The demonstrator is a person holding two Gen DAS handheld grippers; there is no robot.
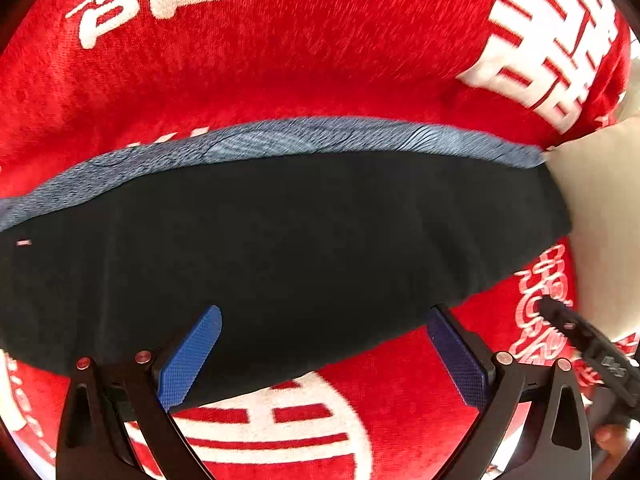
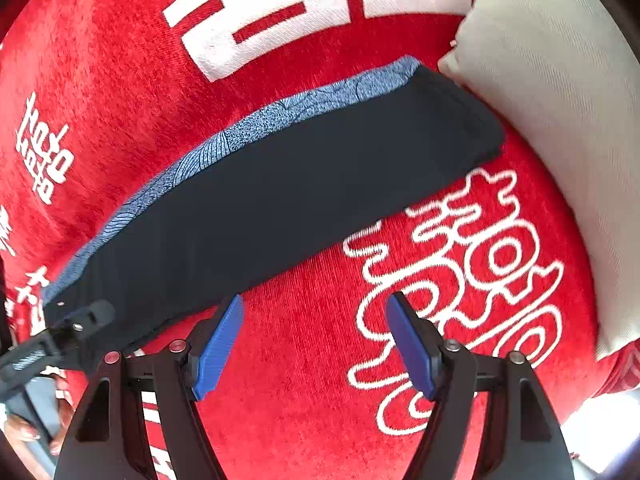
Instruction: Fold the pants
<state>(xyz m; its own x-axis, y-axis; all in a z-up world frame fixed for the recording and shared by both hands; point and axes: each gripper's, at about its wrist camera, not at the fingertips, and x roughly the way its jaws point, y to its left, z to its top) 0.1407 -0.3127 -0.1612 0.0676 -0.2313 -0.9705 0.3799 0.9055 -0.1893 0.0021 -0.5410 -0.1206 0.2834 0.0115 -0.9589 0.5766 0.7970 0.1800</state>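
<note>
Red blanket point(image 2: 304, 360) lies bare beside pants point(image 2: 280, 184) near edge; both grippers' fingers point(image 1: 192, 356) spread, empty.

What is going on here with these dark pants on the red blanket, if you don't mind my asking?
A person is folding pants with a handheld claw in each hand. The dark pants lie as a long flat strip on the red blanket, a blue-grey patterned layer showing along the far edge and a cream pillow at one end. The left claw and right claw are both open above the near edge, holding nothing.

Pillow point(image 2: 552, 128) against pants point(image 2: 280, 192); red blanket point(image 2: 300, 380) clear.
</note>
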